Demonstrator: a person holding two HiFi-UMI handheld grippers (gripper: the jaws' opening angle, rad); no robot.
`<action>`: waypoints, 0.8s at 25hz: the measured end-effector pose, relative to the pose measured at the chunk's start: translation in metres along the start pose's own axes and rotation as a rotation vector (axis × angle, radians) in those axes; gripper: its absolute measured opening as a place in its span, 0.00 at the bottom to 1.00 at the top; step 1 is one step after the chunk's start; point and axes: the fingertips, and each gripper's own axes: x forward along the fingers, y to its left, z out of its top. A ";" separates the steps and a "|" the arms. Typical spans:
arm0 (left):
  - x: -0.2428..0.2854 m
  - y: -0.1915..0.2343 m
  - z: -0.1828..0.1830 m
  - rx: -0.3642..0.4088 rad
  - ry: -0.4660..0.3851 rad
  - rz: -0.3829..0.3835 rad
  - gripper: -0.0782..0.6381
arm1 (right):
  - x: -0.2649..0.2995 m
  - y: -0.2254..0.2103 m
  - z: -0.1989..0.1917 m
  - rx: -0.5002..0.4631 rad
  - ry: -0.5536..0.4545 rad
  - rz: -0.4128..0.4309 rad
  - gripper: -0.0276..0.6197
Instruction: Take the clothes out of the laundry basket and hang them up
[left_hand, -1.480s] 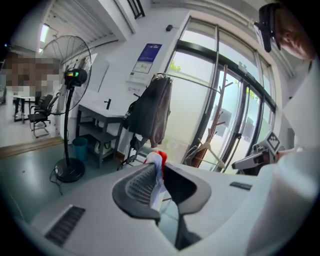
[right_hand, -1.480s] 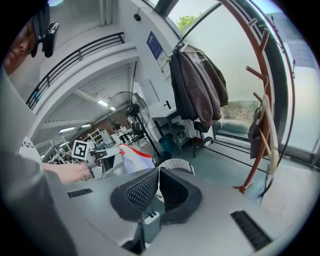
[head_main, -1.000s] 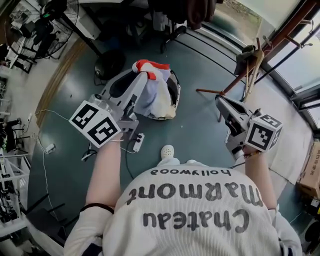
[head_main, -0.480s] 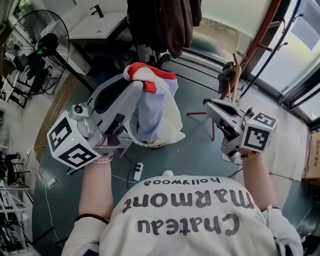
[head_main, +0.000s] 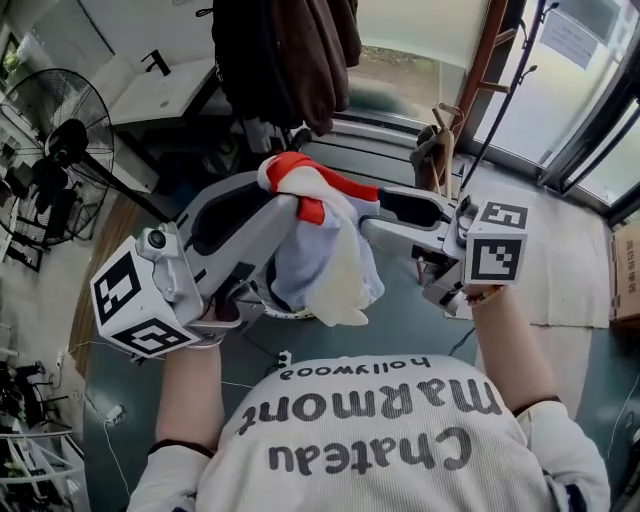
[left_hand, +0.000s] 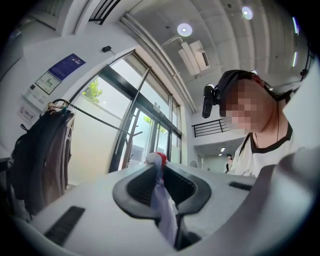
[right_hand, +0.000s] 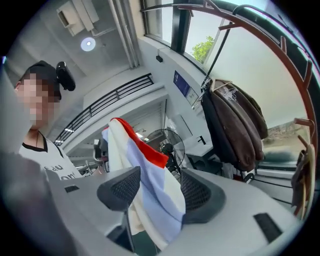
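Garment (head_main: 335, 265) in left tongs (head_main: 287, 196), between just-opened right (head_main: 376, 213)

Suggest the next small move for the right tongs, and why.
Probably close the right tongs: they have just been opening, and the garment hangs in the gap between them, while the left tongs alone pinch it near its red edge.

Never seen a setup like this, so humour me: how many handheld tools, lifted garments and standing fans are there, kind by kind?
Tools: 2 (left tool clamps the garment; right tool: jaws have just been opening, garment between them)
Red, white and blue garment: 1
Standing fan: 1
Total: 4
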 end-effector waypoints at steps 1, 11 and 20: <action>0.002 -0.001 -0.004 -0.006 0.006 -0.016 0.18 | 0.002 -0.003 -0.003 -0.002 -0.001 -0.016 0.45; -0.001 0.028 -0.054 -0.077 0.089 -0.022 0.19 | -0.062 0.000 0.052 -0.028 -0.271 -0.232 0.10; 0.034 0.041 -0.116 -0.135 0.220 -0.057 0.19 | -0.119 0.022 0.108 -0.220 -0.381 -0.366 0.10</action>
